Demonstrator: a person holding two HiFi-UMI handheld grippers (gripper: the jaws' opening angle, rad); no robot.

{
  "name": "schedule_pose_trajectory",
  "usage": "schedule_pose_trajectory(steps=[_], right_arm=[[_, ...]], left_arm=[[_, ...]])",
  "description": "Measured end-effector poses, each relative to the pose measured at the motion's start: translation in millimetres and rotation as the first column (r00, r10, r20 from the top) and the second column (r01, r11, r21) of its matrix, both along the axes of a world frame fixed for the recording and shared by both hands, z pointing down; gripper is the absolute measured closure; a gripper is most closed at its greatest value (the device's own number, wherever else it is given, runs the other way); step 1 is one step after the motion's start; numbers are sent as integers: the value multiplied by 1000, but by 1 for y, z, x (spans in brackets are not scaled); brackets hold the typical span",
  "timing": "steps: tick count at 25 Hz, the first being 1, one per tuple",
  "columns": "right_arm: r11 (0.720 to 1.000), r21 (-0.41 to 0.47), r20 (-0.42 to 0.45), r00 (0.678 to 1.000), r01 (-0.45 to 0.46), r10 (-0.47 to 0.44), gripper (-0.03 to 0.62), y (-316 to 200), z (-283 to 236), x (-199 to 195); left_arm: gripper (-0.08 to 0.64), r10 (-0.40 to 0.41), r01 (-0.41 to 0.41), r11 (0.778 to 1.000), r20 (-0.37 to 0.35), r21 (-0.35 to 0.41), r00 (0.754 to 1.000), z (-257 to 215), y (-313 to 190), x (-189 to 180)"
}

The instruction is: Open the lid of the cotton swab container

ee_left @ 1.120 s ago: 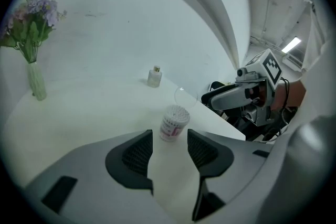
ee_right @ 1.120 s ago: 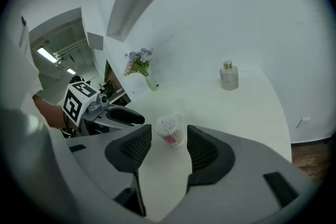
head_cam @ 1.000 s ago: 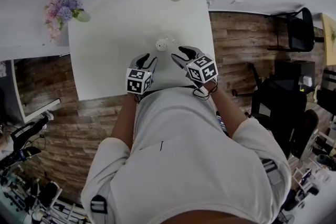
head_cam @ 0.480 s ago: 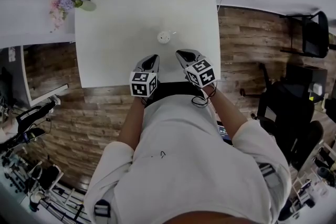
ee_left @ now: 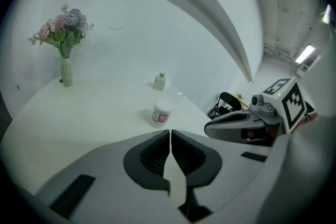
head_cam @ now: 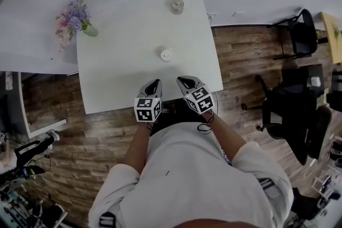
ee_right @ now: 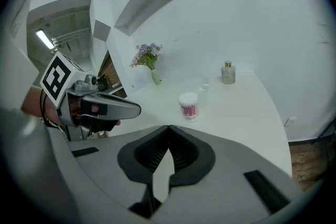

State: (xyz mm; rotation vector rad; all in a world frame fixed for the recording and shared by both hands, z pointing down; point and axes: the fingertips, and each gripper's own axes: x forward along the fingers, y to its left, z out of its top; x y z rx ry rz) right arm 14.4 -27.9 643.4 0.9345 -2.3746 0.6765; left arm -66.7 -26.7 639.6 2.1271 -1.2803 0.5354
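White counter [head_cam: 112,77], pulled-back stance.
Left tool [head_cam: 154,84] and right tool [head_cam: 183,81], now closed and empty, sit farther from the red-labelled white cotton swab container [head_cam: 166,54], seemingly lidless.

Bright, even light nearly washes out the white surface [head_cam: 123,72]; shadows are faint. Strong fisheye bending, dark corners; the ceiling strip light [ee_left: 307,53] perhaps glares.
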Motion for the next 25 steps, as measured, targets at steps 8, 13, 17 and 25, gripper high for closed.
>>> schedule_pose_trajectory(steps=[8, 13, 17, 25], right_arm=[[992, 40, -45, 992, -120, 122, 595, 46, -15, 4], [990, 75, -61, 990, -123, 128, 595, 47, -25, 8], [989, 95, -49, 992, -109, 114, 595, 47, -35, 11], [970, 234, 18, 998, -69, 67, 595, 13, -98, 32]], left_arm=[[534, 88, -86, 995, -39, 43, 995, -5, 40, 8], [534, 102, -98, 993, -61, 58, 993, -16, 50, 17], [534, 67, -63, 996, -56, 70, 996, -26, 50, 18], [534, -45, 53, 981, -46, 186, 998, -81, 18, 30]])
